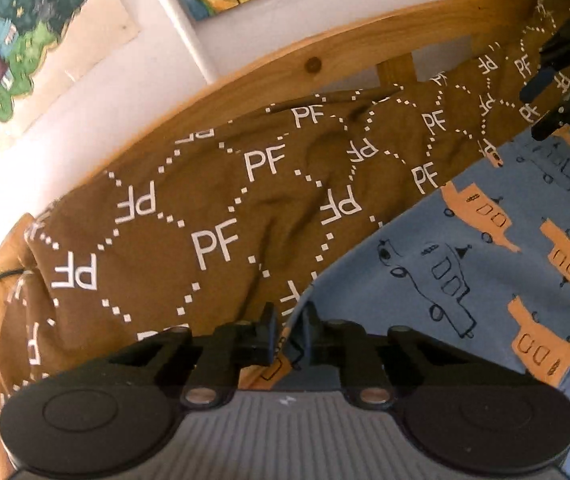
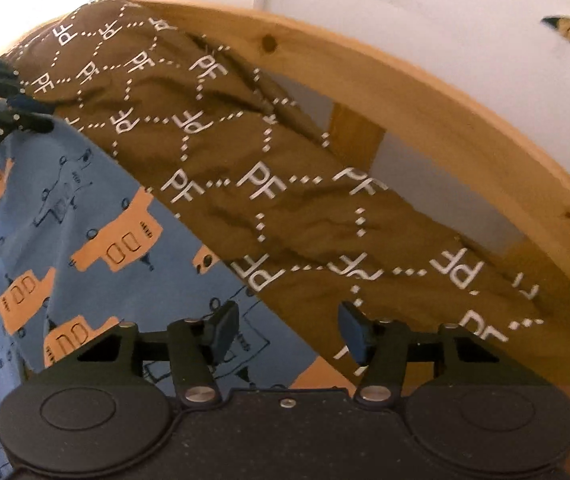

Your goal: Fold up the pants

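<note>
The blue pants (image 1: 465, 248), printed with orange trucks, lie flat on a brown PF-patterned blanket (image 1: 225, 200) beside the wooden bed rail (image 2: 425, 92). My left gripper (image 1: 287, 334) has its jaws nearly together on the pants' edge; I think fabric is pinched there, though the view is tight. My right gripper (image 2: 289, 330) stands spread over the opposite edge, gripping nothing yet. To fold cleanly, I should close the right on the blue cloth only, avoiding the blanket, then lift both edges evenly.
</note>
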`<state>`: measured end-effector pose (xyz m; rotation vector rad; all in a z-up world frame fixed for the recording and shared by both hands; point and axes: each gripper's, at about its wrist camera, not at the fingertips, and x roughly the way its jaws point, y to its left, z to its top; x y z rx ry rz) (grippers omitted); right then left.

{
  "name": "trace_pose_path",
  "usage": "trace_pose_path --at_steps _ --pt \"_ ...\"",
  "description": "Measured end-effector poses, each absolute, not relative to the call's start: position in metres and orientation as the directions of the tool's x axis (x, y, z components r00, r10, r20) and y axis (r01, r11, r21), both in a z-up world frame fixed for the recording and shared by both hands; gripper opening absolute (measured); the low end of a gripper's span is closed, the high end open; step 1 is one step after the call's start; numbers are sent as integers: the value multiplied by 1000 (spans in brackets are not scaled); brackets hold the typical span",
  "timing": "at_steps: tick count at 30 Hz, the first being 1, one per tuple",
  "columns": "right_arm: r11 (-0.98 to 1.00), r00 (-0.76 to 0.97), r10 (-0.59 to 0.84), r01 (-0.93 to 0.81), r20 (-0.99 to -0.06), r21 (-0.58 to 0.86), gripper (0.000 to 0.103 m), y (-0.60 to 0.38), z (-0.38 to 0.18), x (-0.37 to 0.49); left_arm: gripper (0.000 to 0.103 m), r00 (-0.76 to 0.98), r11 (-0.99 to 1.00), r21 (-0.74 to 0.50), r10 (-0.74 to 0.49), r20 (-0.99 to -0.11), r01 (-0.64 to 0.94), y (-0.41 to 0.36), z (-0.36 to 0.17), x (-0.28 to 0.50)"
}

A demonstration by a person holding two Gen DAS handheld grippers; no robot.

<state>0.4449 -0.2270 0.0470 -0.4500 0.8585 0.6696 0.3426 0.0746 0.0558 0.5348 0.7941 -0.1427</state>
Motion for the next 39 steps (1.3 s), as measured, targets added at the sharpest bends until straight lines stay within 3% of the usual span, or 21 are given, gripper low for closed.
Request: trace_pose_path --at_steps 2,6,11,14,15,17,19,31,35,39 --pt "707 456 348 -701 -820 -90 71 -227 44 450 12 715 856 416 81 -694 307 73 57 341" --pt "719 423 361 -694 -831 -41 70 -234 43 459 7 726 859 429 104 -680 279 72 58 340" --pt "710 372 317 -703 -872 -41 50 -237 30 467 7 726 853 450 131 -675 265 69 53 341" --pt "708 347 316 -705 -883 -24 46 -237 24 467 7 727 857 447 134 -673 256 69 52 342" --pt "703 346 308 -710 -886 -32 42 -236 22 466 7 726 858 447 136 -674 253 69 51 342" --pt "685 342 308 -727 -888 -42 13 -232 22 462 7 729 858 449 140 -670 249 69 52 342" --pt "656 356 300 -750 -885 -79 3 -226 22 455 5 733 858 452 143 -665 242 69 53 341" --pt "677 599 254 -671 -760 -302 1 -213 48 447 4 745 875 454 187 -640 171 73 57 348" --pt "655 591 212 -677 -778 -336 1 -207 35 455 2 743 860 492 242 -624 133 79 55 353" --pt "672 598 192 -658 -778 -340 1 -208 26 456 2 728 898 424 211 -652 120 92 58 357"
